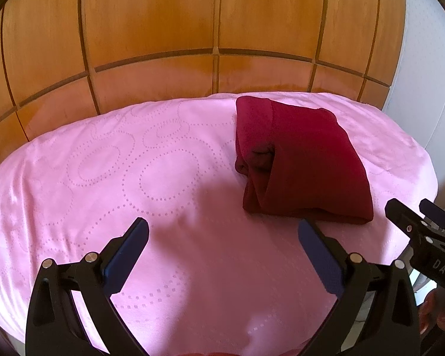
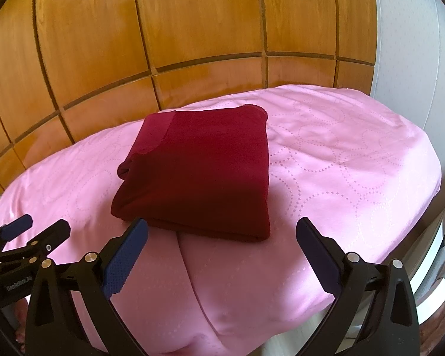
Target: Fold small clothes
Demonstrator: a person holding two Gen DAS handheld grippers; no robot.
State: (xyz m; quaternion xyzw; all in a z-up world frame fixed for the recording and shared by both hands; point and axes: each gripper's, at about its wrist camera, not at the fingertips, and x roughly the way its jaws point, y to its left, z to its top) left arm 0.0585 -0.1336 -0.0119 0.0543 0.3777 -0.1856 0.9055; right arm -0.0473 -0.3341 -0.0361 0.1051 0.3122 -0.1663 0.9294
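A dark red garment (image 1: 302, 163) lies folded into a compact rectangle on the pink cloth-covered table (image 1: 118, 178); it also shows in the right wrist view (image 2: 201, 175). My left gripper (image 1: 222, 231) is open and empty, hovering just short of the garment's near left corner. My right gripper (image 2: 222, 231) is open and empty, right in front of the garment's near edge. The right gripper also shows at the right edge of the left wrist view (image 1: 412, 210), and the left gripper shows at the left edge of the right wrist view (image 2: 41, 225).
A wooden panelled wall (image 1: 192, 29) stands behind the table. A white wall (image 2: 406, 44) is at the right. The pink cloth (image 2: 341, 148) has a dotted ring pattern and a crease near the front.
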